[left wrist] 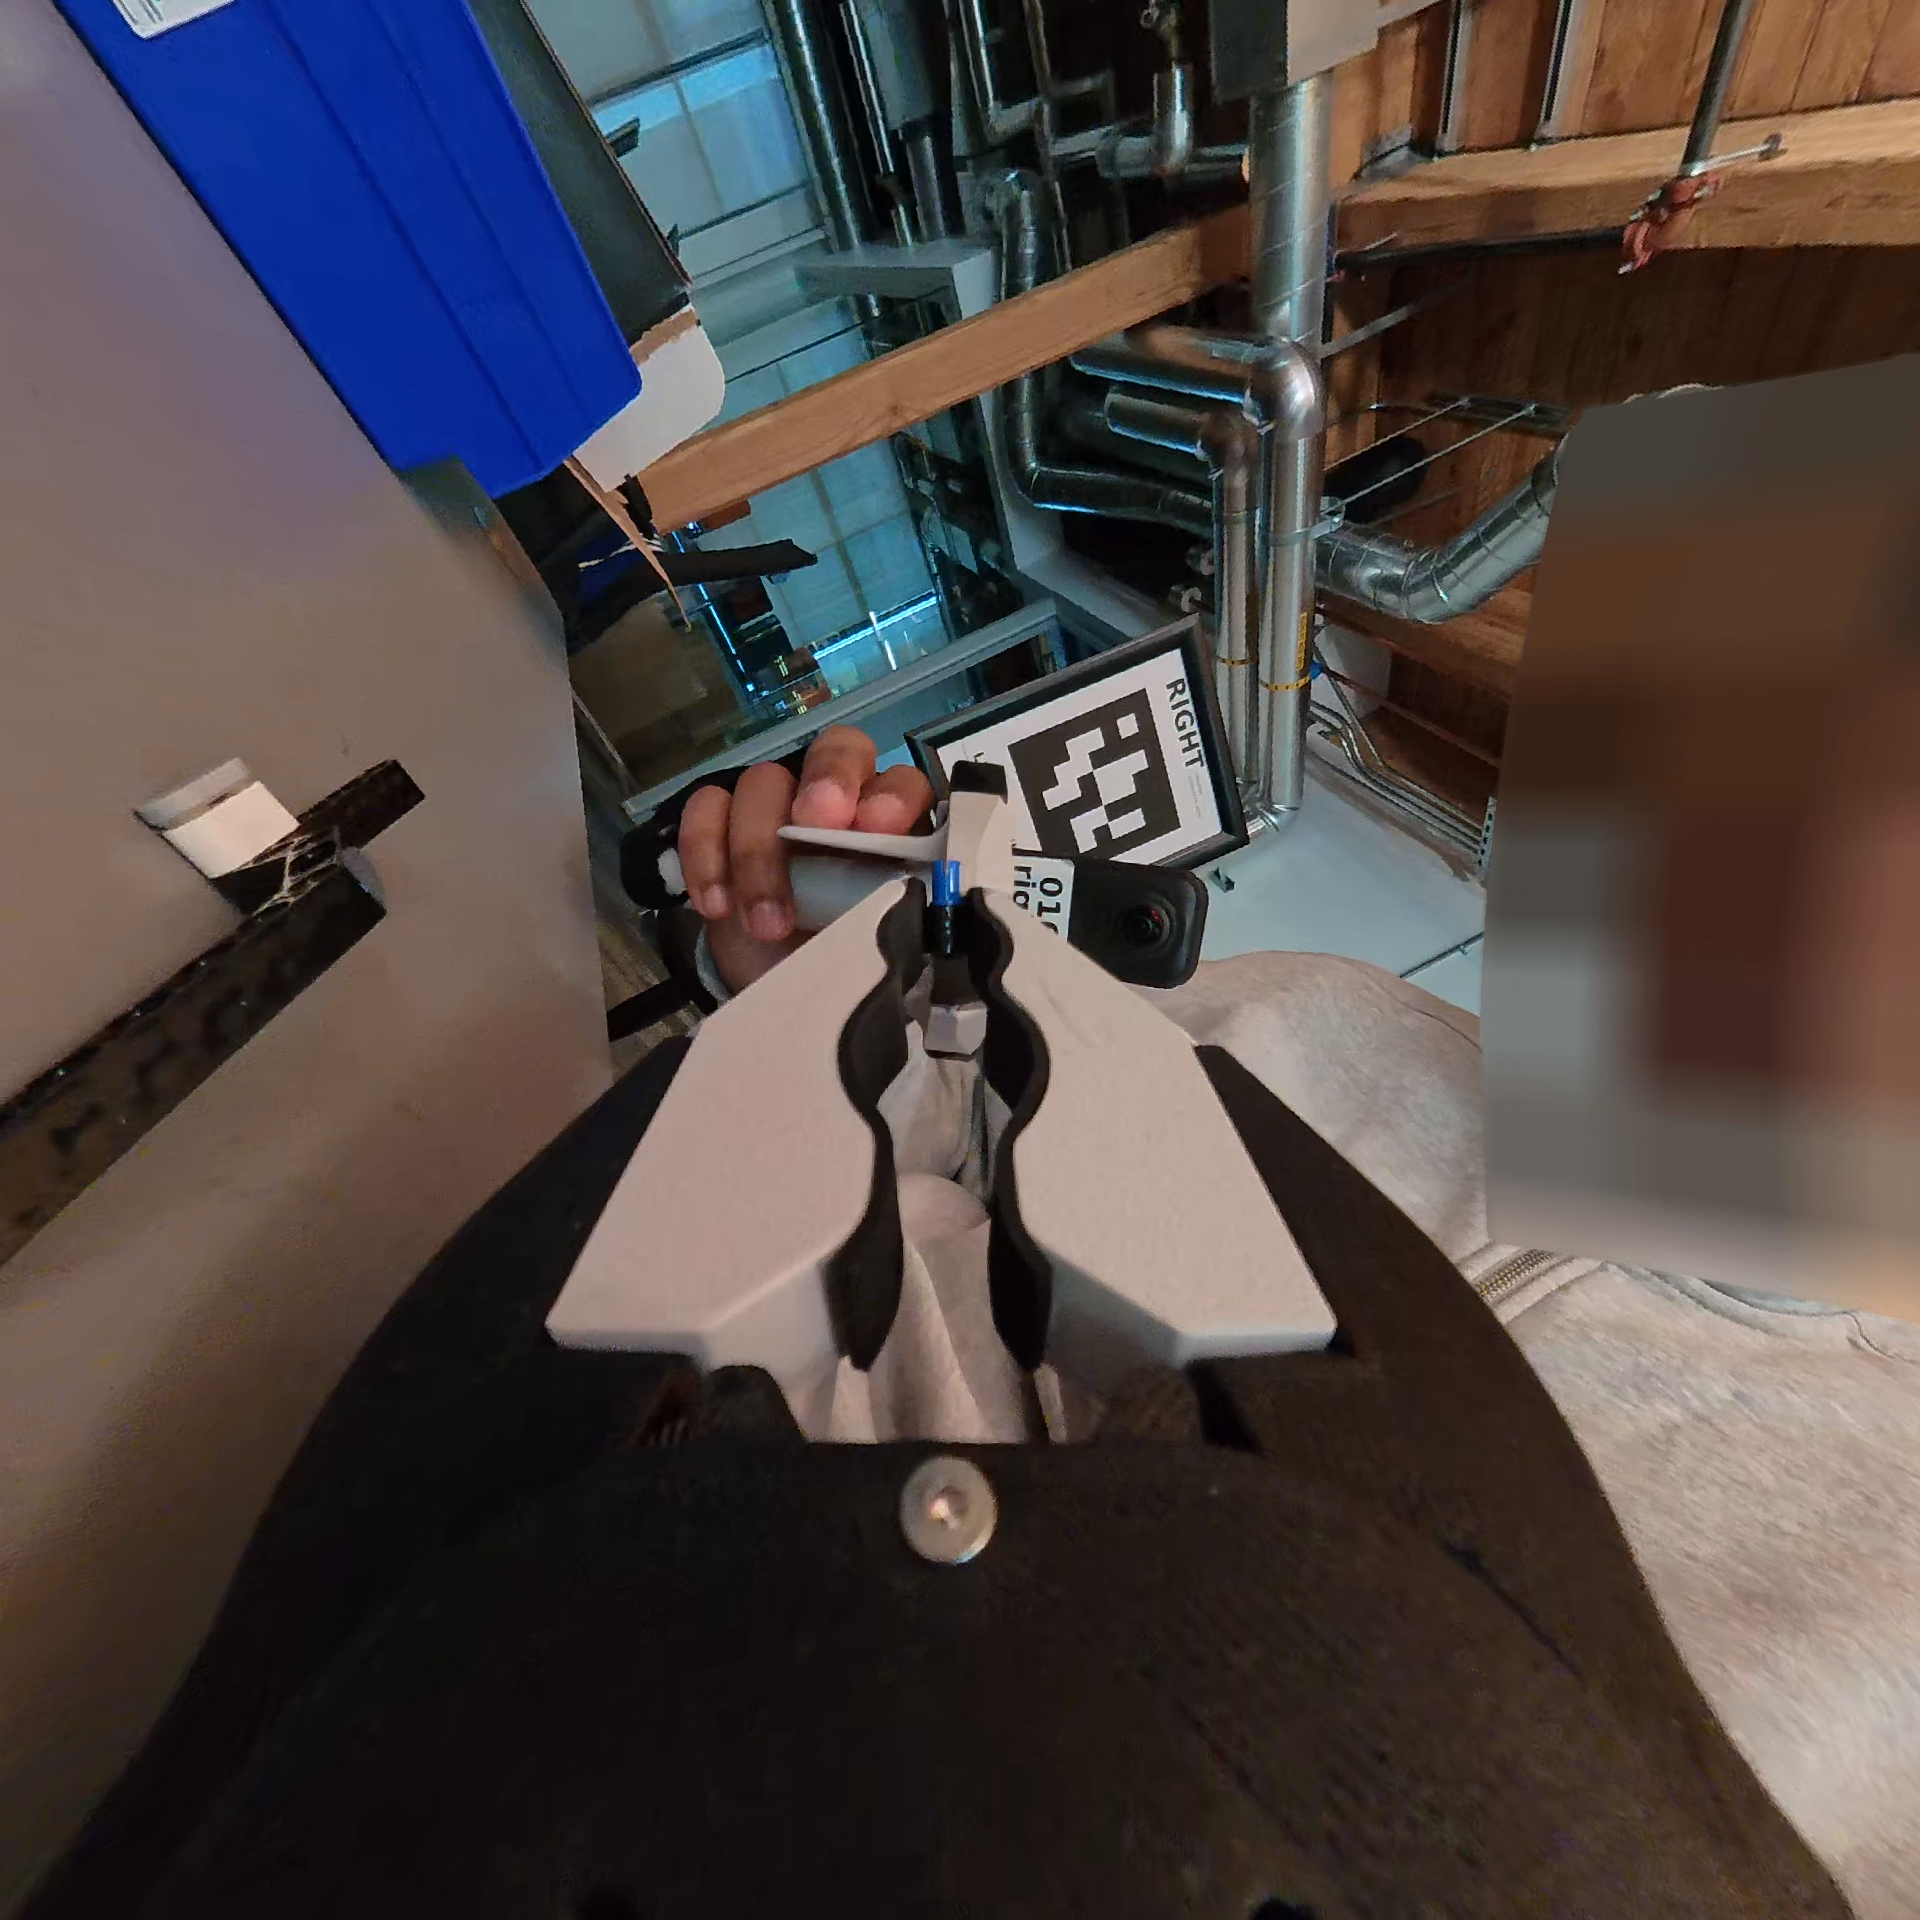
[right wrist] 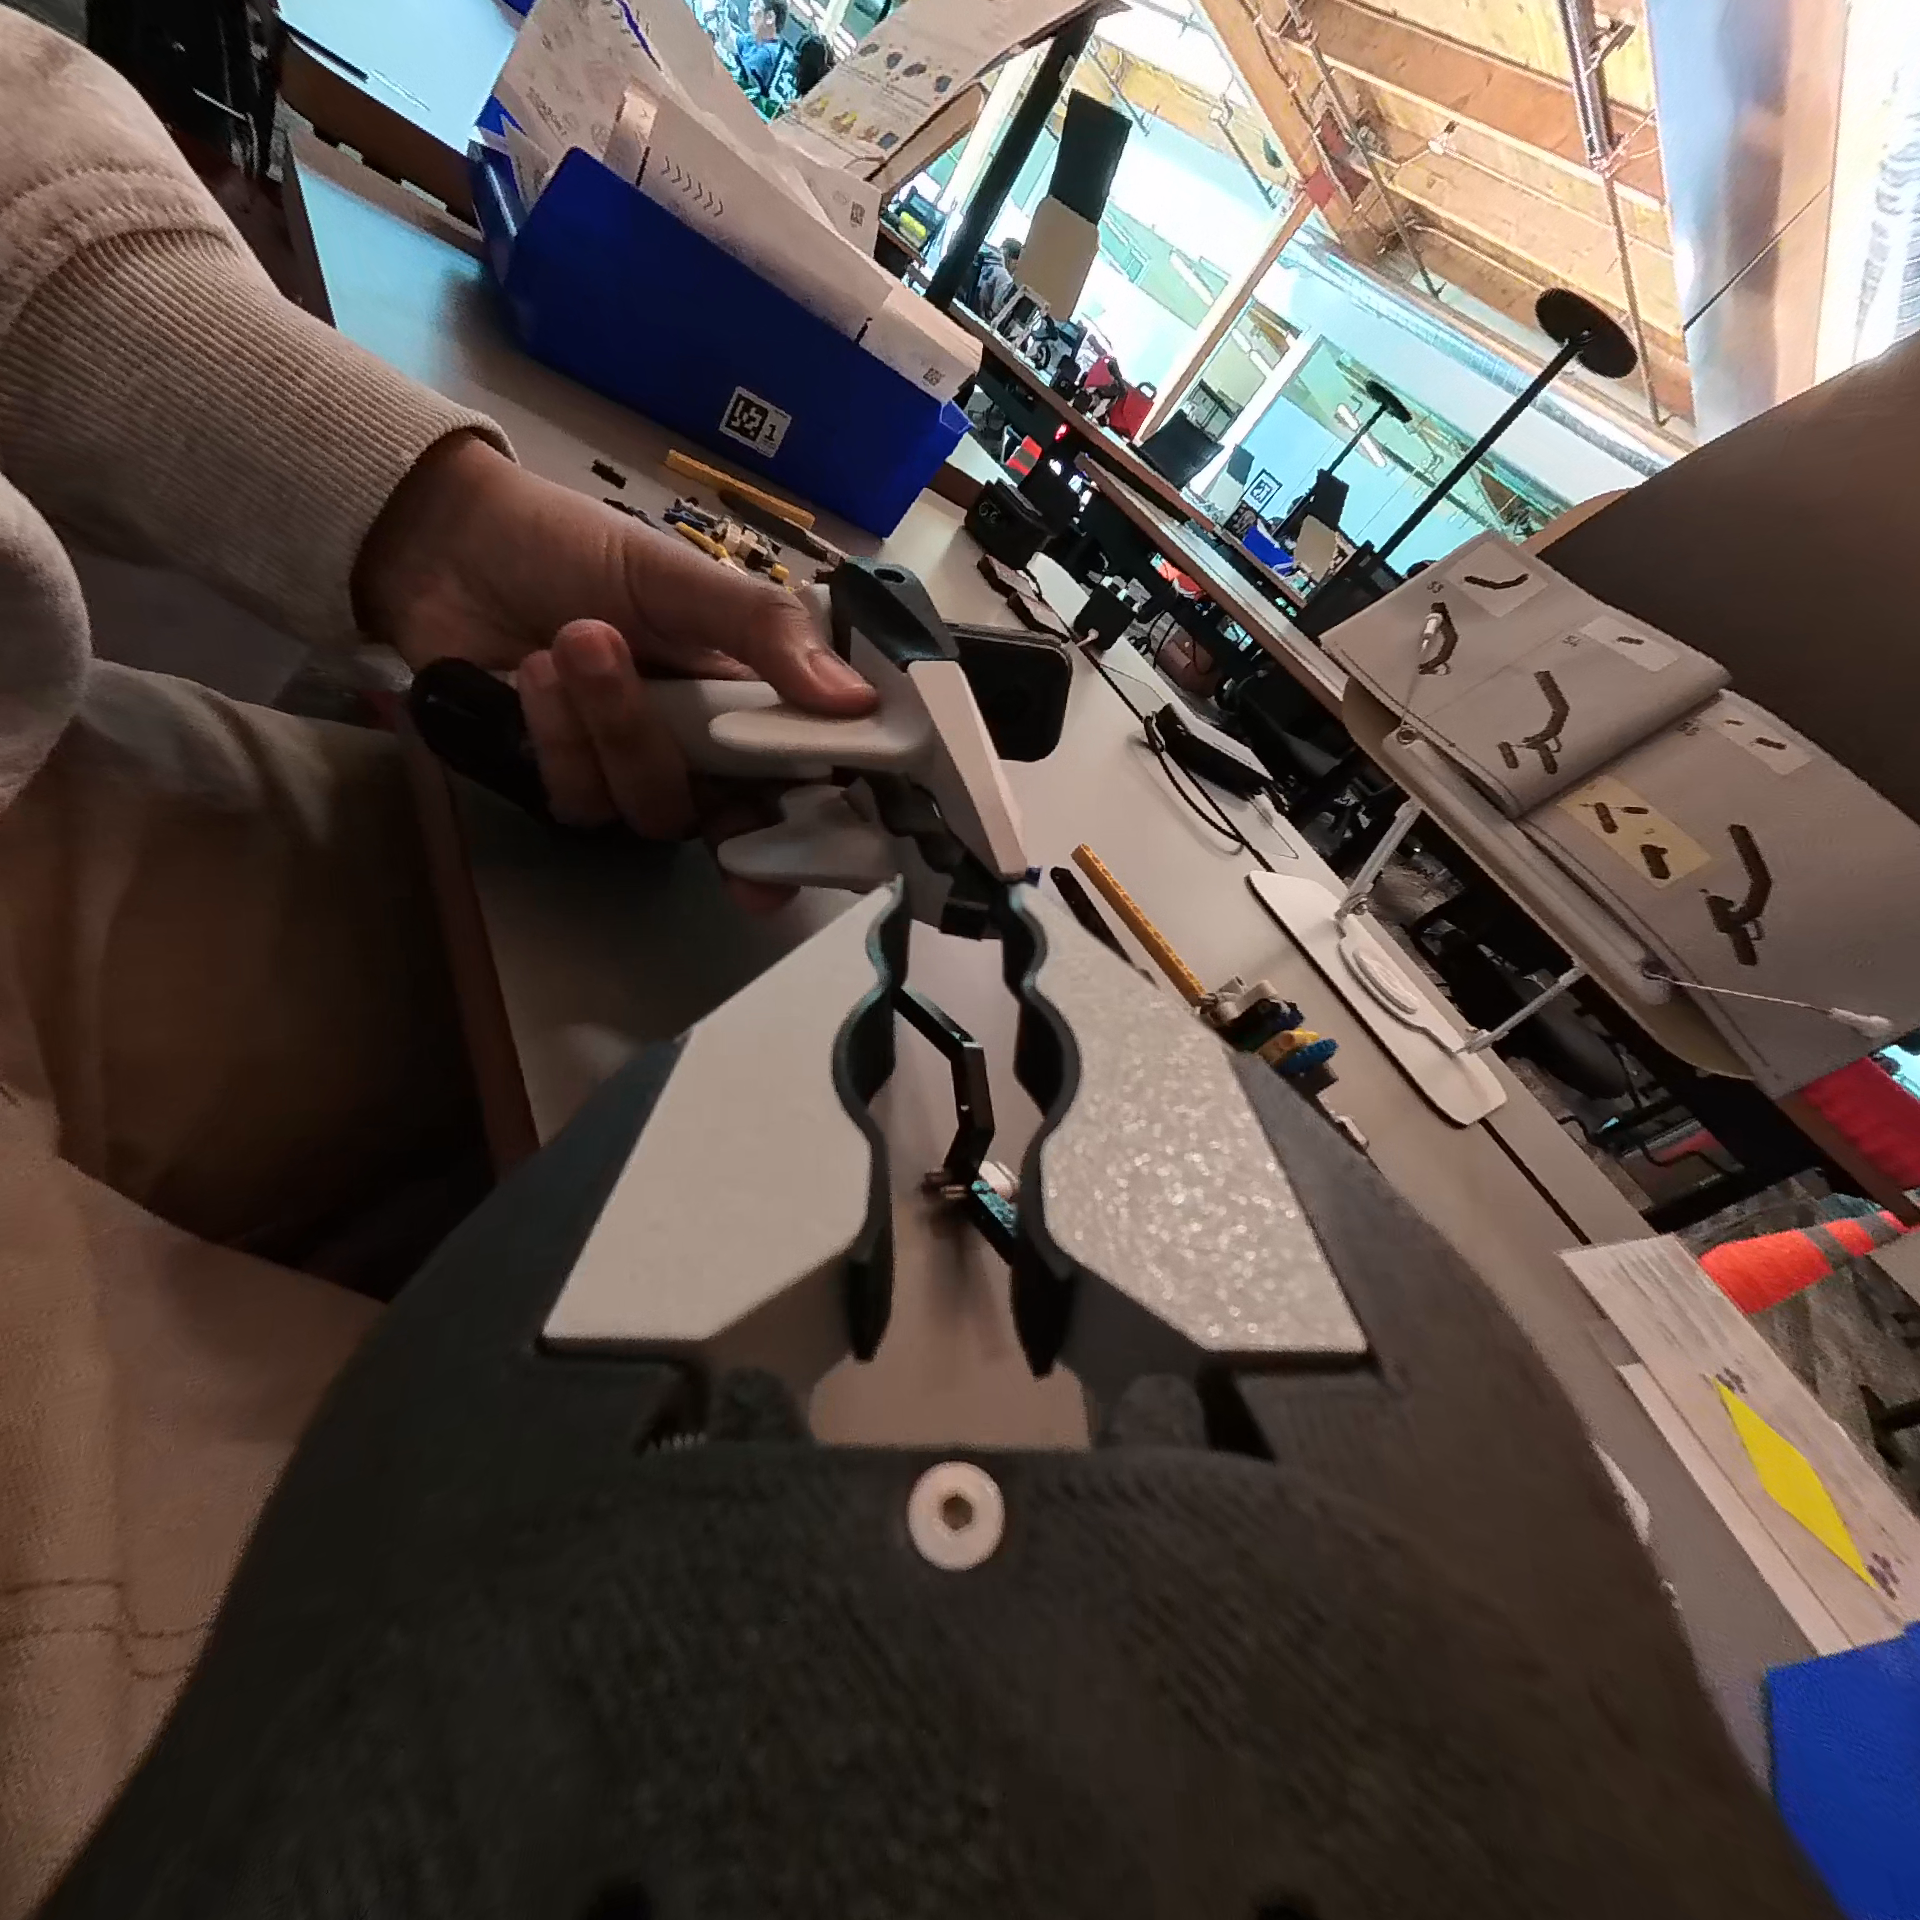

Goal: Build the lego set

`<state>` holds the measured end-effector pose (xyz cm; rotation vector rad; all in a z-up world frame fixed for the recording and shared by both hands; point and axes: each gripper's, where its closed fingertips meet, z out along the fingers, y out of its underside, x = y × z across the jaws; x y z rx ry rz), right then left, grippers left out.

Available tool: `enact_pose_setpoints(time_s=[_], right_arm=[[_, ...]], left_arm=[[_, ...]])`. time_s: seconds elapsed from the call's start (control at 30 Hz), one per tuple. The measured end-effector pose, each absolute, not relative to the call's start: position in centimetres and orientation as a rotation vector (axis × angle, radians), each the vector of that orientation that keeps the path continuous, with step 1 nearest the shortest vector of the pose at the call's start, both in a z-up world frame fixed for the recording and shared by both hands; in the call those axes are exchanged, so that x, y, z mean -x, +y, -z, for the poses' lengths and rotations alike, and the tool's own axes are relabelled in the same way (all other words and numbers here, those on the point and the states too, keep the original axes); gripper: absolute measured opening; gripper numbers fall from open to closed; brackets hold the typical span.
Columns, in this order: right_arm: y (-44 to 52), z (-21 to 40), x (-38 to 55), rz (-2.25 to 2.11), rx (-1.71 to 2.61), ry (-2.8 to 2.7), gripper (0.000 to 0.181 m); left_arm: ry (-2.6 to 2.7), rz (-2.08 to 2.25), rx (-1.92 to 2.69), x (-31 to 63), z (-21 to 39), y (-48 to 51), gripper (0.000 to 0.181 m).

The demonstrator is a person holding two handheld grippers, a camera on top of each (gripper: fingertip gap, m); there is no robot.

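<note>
Left gripper point(left wrist: 948, 920): fingers nearly closed, tips clenched on a small blue pin point(left wrist: 942, 878) with a black stub below it; held raised, pointing toward the person's grey sweatshirt point(left wrist: 1351, 1122).
Grey piece point(left wrist: 951, 1029): small, seen in the gap between the left fingers, behind the tips; whether it is gripped cannot be told.
Right gripper point(right wrist: 961, 920): fingers nearly closed; tips meet the left gripper's tips at the blue pin point(right wrist: 1029, 879). Whether they grasp a part cannot be told.
Black bent beam point(right wrist: 961, 1081): angled lego part seen through the gap between the right fingers, over the tabletop point(right wrist: 1164, 748).
Hands: one hand point(left wrist: 790, 842) wraps the right gripper's handle; the other hand point(right wrist: 613, 644) wraps the left gripper's handle.
Loose lego parts point(right wrist: 717, 530): scattered on the tabletop near the blue bin point(right wrist: 707, 322).
Small assembly point(right wrist: 1273, 1029): yellow, blue and grey, on the tabletop just beside the right fingers.
Instruction booklet point(right wrist: 1558, 727): open on a stand, right of the tabletop.
</note>
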<state>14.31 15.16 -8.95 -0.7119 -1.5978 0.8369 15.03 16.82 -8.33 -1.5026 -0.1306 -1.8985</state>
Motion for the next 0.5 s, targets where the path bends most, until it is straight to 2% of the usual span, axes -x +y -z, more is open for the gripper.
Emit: enact_pose_setpoints(time_s=[0.03,0.2,0.43,0.5], right_arm=[[15.2,8.94,-14.31,-0.837,0.713,-1.596,0.015],[15.4,8.85,-14.35,-0.857,0.724,-1.587,0.008],[15.3,8.62,-14.3,-0.921,0.745,-1.574,0.006],[15.29,8.33,-14.38,-0.973,0.759,-1.562,0.006]], left_arm=[[-0.13,1.897,1.504,-15.04,8.34,16.83,0.004],[-0.127,1.895,1.506,-15.09,8.36,16.79,0.004],[-0.121,1.904,1.482,-14.92,8.12,16.64,0.004],[-0.106,1.821,1.426,-14.16,7.41,16.85,0.016]])
